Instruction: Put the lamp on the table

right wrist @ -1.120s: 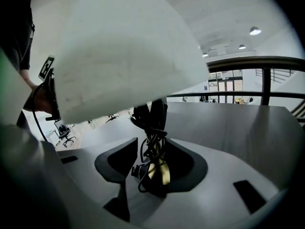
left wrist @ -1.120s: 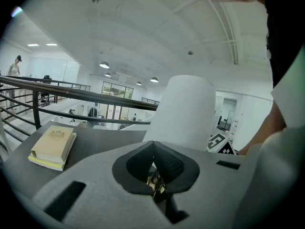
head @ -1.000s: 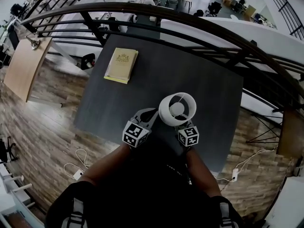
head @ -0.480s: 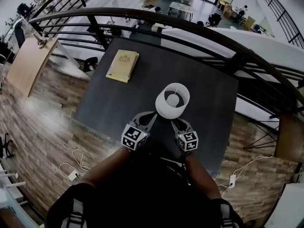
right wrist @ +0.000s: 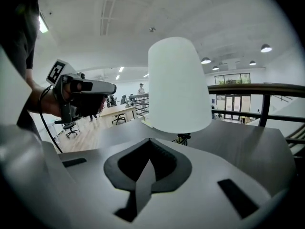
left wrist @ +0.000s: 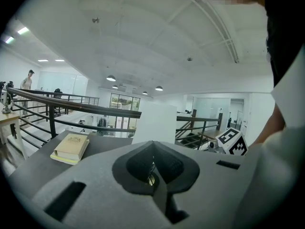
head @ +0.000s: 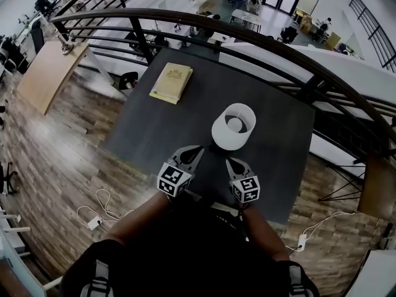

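Observation:
The lamp (head: 234, 126), with its white shade, stands upright on the dark table (head: 148, 135) just ahead of both grippers. In the right gripper view the shade (right wrist: 178, 85) rises close in front, with the dark base (right wrist: 183, 138) under it. My right gripper (head: 232, 164) is shut and empty, a short way back from the lamp. Left of it, my left gripper (head: 190, 153) is also shut, with nothing held. The left gripper view shows the shade (left wrist: 155, 123) behind the closed jaw tips (left wrist: 152, 144).
A yellow book (head: 171, 82) lies at the table's far left corner. A dark curved railing (head: 278, 48) runs behind the table, with a drop to a lower floor beyond. Cables (head: 99, 209) lie on the wooden floor at the left.
The lamp, tilted and close against the grippers a second ago, now stands free on the table. Both grippers have drawn back a little from it.

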A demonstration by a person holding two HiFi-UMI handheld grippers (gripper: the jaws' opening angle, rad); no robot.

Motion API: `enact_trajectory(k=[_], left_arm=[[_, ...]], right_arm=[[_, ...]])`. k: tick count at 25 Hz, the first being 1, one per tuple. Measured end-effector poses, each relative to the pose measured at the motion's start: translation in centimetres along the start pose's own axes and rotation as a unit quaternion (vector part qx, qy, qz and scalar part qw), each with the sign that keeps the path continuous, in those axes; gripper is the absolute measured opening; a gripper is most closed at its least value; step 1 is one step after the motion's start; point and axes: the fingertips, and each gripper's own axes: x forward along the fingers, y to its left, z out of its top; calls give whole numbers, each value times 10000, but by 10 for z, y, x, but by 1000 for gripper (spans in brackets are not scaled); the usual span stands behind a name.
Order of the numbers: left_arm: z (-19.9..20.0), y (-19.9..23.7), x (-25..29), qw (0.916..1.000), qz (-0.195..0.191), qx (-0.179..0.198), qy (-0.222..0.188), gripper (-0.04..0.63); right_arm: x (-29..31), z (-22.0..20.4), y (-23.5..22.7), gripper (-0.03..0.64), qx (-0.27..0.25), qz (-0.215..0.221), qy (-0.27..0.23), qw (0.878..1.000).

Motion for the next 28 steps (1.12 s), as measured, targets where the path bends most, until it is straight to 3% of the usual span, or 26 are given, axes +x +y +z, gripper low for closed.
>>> enact_trajectory(k=[8, 16, 28], left_arm=[[-5, 6, -43, 10000, -87, -3, -25, 9], [-5, -6, -107, 9988, -436, 169, -122, 9], [-28, -18, -207, 9967, -757, 243, -146, 9]], right_arm=[[10, 12, 51, 15, -54, -31, -145, 9999], [1, 31, 120, 15, 116, -147, -514, 9985], [-19, 16, 234, 15, 89, -214, -676, 9974]])
